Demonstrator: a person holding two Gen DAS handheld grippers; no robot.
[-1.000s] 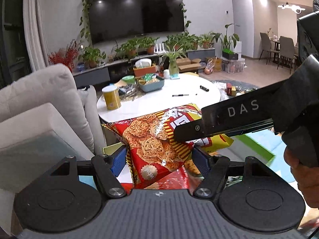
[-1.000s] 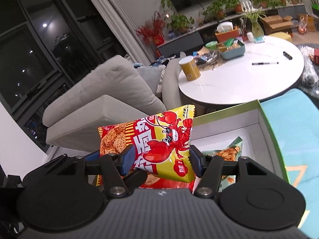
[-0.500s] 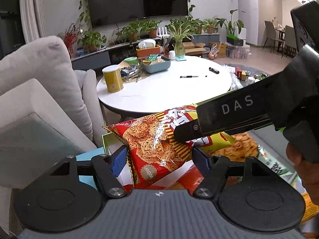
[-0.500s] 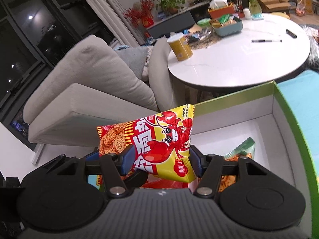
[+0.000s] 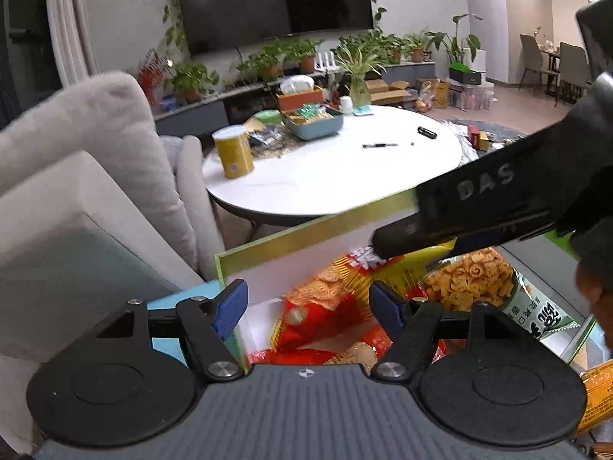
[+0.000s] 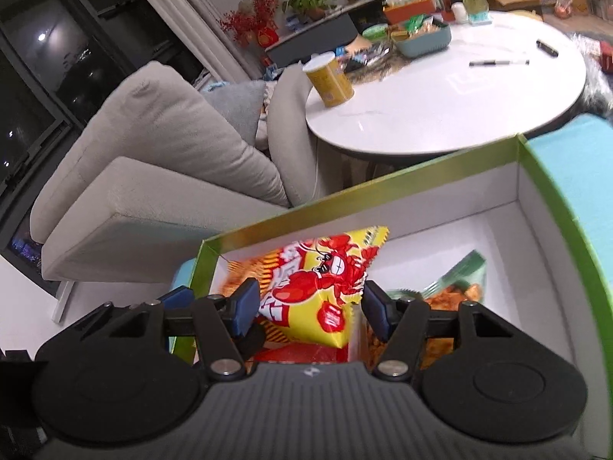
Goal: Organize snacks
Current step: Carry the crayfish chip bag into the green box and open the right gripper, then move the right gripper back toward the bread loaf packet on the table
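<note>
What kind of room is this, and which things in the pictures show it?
Most likely a home living room. A large wall television hangs above a low unit lined with potted plants, a grey sofa stands beside a round white table, and dining chairs stand further back.

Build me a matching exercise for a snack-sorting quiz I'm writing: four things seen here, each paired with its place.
Things:
1. lobster snack bag
2. green-topped snack bag
3. yellow canister
4. black pen

Places:
A. standing at the round white table's edge nearest the sofa
B. lying in the green-rimmed box, right of the lobster bag
C. between the right claw's fingers
D. lying flat mid-table

Pairs: 1-C, 2-B, 3-A, 4-D
</note>
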